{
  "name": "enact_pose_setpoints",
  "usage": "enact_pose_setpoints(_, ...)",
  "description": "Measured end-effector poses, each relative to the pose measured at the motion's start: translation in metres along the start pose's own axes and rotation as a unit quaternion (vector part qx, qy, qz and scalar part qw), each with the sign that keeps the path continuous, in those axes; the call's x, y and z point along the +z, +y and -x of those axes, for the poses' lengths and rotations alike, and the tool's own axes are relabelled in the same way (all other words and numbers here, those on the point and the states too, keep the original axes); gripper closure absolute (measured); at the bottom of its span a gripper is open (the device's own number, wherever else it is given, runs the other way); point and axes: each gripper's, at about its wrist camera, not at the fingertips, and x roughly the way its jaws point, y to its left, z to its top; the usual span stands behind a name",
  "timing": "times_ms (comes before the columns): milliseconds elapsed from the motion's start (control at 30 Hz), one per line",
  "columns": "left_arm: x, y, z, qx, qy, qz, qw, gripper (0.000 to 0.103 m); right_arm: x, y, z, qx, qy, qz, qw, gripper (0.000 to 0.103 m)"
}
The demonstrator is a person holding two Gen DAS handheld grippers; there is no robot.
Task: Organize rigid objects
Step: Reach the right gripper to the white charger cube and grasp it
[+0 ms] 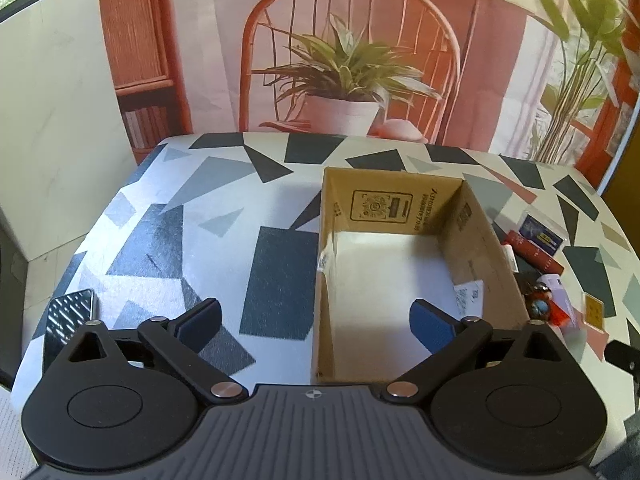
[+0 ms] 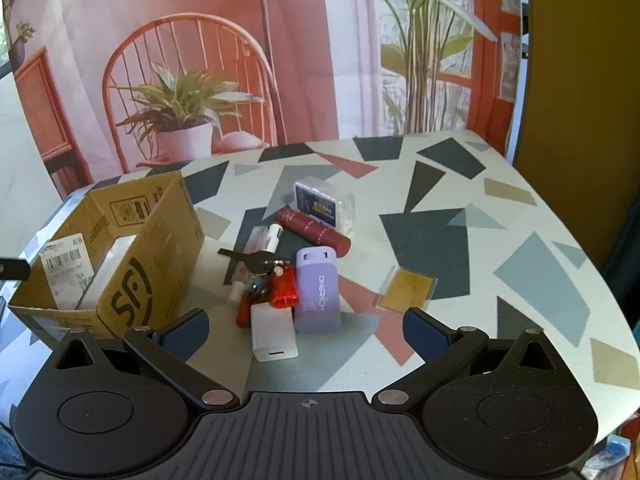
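Beside the cardboard box, clutter crowds a white charger; both grippers wide open, empty.

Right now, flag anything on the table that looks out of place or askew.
Small items lie jumbled beside the empty cardboard box: keys across a white tube, a red cylinder askew, a purple case among them. A dark phone lies alone, left of the box.

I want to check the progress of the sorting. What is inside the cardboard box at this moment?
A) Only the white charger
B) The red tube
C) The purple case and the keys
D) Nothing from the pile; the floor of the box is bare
D: the cardboard box shows a bare floor, while the purple case, keys, white charger and red tube lie on the table beside it.
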Motion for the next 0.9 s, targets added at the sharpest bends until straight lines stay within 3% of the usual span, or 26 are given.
enact_pose_setpoints(167,0.001,0.006,-0.015,-0.006,0.019,0.022,0.9995,0.02,-0.001,-0.004,-0.011,0.001,0.007,-0.006,1.0,0.001)
enact_pose_setpoints(333,-0.005,0.008,-0.027,-0.008,0.032,0.03,0.999,0.057,-0.003,-0.008,-0.021,0.002,0.019,-0.015,1.0,0.004)
enact_pose_setpoints(467,-0.009,0.008,-0.034,-0.016,0.038,0.038,0.9984,0.071,-0.005,-0.009,-0.029,0.008,0.027,-0.015,0.999,0.007)
enact_pose_setpoints(533,-0.012,0.007,-0.037,-0.018,0.041,0.039,0.9982,0.085,-0.005,-0.008,-0.032,0.009,0.03,-0.012,0.999,0.009)
enact_pose_setpoints(733,-0.018,0.008,-0.041,-0.016,0.036,0.039,0.9985,0.09,-0.008,-0.005,-0.043,0.019,0.04,0.002,0.999,0.021)
enact_pose_setpoints(833,-0.019,0.008,-0.039,-0.017,0.032,0.04,0.9985,0.09,-0.009,-0.003,-0.048,0.025,0.046,0.012,0.999,0.032)
enact_pose_setpoints(900,-0.02,0.008,-0.039,-0.019,0.03,0.042,0.9985,0.09,-0.009,0.0,-0.052,0.032,0.052,0.021,0.998,0.045)
